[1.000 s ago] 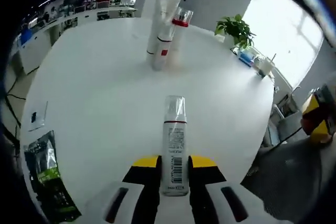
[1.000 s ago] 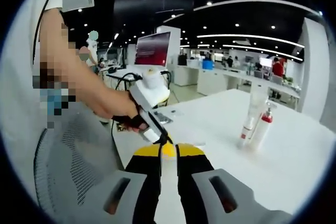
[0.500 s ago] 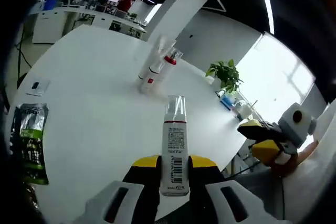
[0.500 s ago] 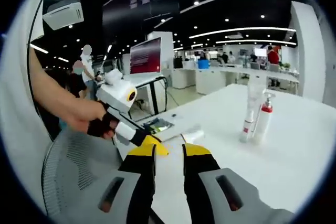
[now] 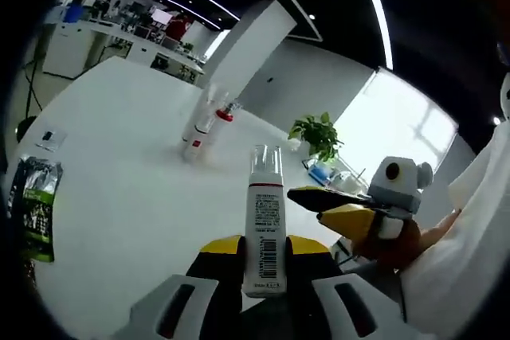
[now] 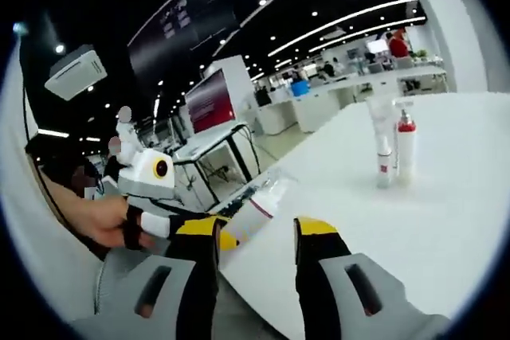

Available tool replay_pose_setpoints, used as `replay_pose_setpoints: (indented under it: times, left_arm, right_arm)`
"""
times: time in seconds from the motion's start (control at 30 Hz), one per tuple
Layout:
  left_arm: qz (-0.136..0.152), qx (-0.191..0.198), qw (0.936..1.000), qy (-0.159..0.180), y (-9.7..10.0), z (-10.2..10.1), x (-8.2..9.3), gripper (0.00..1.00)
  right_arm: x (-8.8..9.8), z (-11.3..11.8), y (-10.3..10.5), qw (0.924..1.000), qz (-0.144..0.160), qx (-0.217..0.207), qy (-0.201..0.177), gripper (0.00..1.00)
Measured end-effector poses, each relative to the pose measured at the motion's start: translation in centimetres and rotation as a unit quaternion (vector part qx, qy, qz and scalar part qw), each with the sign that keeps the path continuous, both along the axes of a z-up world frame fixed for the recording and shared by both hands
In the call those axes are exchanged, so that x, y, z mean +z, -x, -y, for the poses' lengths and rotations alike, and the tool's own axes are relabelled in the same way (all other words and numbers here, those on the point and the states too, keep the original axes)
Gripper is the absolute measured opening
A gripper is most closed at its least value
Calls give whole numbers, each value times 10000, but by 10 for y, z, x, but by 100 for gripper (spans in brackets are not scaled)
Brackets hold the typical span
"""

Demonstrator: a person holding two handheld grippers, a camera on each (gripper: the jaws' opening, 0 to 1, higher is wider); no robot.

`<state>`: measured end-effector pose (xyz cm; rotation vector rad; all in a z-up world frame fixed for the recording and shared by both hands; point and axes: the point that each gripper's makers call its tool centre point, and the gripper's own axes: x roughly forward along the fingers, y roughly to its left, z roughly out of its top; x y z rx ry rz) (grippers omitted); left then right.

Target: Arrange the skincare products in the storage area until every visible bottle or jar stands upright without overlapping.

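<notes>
Our left gripper [image 5: 263, 259] grasping a bottle [image 5: 264, 228], right gripper [image 6: 256, 232] released, two bottles [image 6: 392, 150] upright far across our table [image 5: 119, 181]

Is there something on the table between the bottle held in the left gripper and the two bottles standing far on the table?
Nothing visible. The left gripper holds the bottle, and bare white table lies between it and the two standing bottles. The green packet lies off to the side.

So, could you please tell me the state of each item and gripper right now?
left gripper: shut on the clear-capped bottle.
clear-capped bottle: held off the table.
right gripper: open, holding nothing.
red-capped bottle: upright on the table.
white tube: upright beside it.
green packet: lying flat.
</notes>
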<state>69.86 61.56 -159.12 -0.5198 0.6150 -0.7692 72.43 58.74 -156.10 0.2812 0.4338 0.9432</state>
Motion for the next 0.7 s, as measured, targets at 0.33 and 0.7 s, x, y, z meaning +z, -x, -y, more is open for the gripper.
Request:
replay_pose_setpoints:
  times: [0.33,0.7]
  left_arm:
    - [485,-398,9976,-292,18,15,7,20]
    - [927,-796,9888,-853,26,21,2,20]
  right_arm:
    - [7,-6,7,9962,-567,184,-636,34]
    - [1,-7,12,9926,-981,233,-682,24]
